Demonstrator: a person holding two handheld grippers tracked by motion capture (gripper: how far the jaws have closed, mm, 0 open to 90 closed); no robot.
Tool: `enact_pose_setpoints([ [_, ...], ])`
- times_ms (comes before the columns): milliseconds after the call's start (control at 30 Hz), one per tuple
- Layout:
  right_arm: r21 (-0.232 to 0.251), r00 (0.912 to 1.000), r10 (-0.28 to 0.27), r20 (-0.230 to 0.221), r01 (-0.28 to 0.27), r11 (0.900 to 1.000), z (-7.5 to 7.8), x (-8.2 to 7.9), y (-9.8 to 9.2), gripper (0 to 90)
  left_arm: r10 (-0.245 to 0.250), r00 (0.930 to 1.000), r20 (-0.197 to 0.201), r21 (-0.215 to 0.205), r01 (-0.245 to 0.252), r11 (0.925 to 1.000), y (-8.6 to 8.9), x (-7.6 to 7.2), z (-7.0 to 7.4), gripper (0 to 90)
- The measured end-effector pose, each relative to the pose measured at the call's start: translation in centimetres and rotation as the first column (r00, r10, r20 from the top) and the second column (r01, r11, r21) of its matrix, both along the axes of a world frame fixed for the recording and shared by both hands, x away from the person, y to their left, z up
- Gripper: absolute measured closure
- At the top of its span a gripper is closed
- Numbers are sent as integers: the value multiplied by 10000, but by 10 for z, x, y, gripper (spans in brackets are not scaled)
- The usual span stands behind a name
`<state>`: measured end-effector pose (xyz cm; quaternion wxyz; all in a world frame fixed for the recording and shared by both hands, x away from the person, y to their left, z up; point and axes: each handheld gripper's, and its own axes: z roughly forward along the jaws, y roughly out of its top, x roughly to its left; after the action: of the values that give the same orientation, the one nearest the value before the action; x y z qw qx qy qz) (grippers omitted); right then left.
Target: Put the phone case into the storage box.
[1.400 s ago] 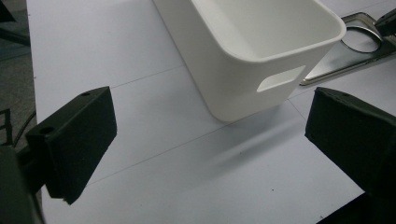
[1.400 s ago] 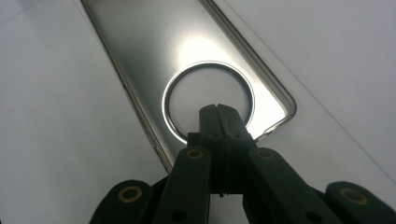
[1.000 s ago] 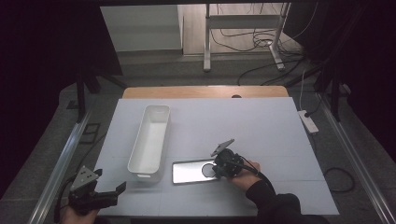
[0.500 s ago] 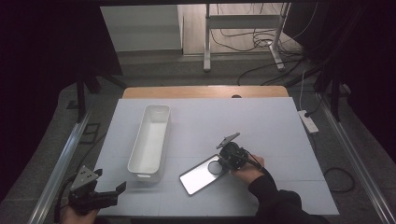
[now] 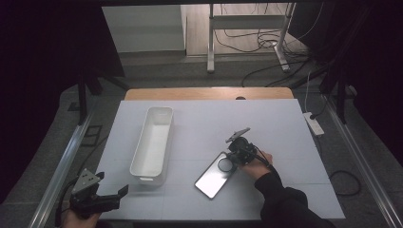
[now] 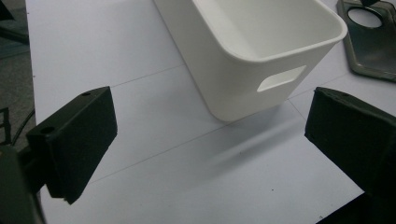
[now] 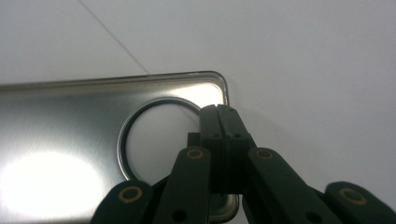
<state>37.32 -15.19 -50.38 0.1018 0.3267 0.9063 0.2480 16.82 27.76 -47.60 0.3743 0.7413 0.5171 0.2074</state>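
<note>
We see a flat metal plate lying on the white surface, just right of the bin and slanted, with its far end swung away from the bin. The plate is a brushed, shiny rectangle with rounded corners and a thin raised lip; near its far end a round hole is cut through it, ringed by a dark edge, and the white of the surface shows through. In the right gripper view the steel throws a soft bright glare.

The right gripper sits at the plate's far end, beside the hole. Its two black jaws are pressed flat together, pad to pad, on the strip of metal between the hole and the plate's end edge. We cannot make out for certain whether the thin lip is pinched between them, but the jaws are clenched tight.

The bin is a long, narrow tub of smooth white plastic with rounded corners, slightly flared walls and a slot handle cut in its near end. It holds nothing; we see its bare floor.

The left gripper rests off the bin's near end, at the surface's near edge. Its matt black, blocky jaws stand wide apart, released, with bare surface between them.
</note>
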Motion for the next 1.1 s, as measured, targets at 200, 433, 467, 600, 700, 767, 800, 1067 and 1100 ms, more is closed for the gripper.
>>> enact_pose_setpoints([
  [200, 190, 9997, 118, 195, -122, 9997, 6, 1, -2, 899, 16, 10000, -7, -19, -16, 10000, 0, 0, 0, 32],
  [433, 495, 9998, -43, 190, 33, 9988, 18, -12, -24, 899, 22, 10000, -1, -11, -22, 10000, 1, 0, 0, 32],
  [467, 555, 9999, -123, 79, 118, 9984, 18, -15, -33, 899, 21, 10000, 2, -11, -21, 10000, 1, 0, 0, 32],
  [600, 543, 9994, -325, -119, 331, 9980, 16, -20, -44, 899, 14, 10000, -2, -13, -14, 10000, 0, 0, 0, 32],
  [700, 445, 9989, -361, -313, 375, 9983, 11, -25, -53, 899, 18, 10000, -5, -28, -18, 10000, 0, 0, 0, 32],
  [767, 408, 9976, -424, -540, 447, 9982, 8, -27, -54, 899, 12, 10000, 4, -10, -12, 10000, 0, 0, 0, 32],
  [800, 381, 9975, -416, -577, 438, 9983, 7, -27, -53, 899, -2, 10000, 3, 10, 2, 10000, 0, 1, 0, 32],
  [1067, 249, 9987, -260, -442, 271, 9993, 1, -19, -37, 899, -3, 10000, 1, 5, 3, 10000, 0, 1, 0, 32],
  [1100, 257, 9986, -297, -430, 308, 9992, 0, -15, -32, 899, -5, 10000, -1, 8, 5, 10000, 0, 1, 0, 33],
])
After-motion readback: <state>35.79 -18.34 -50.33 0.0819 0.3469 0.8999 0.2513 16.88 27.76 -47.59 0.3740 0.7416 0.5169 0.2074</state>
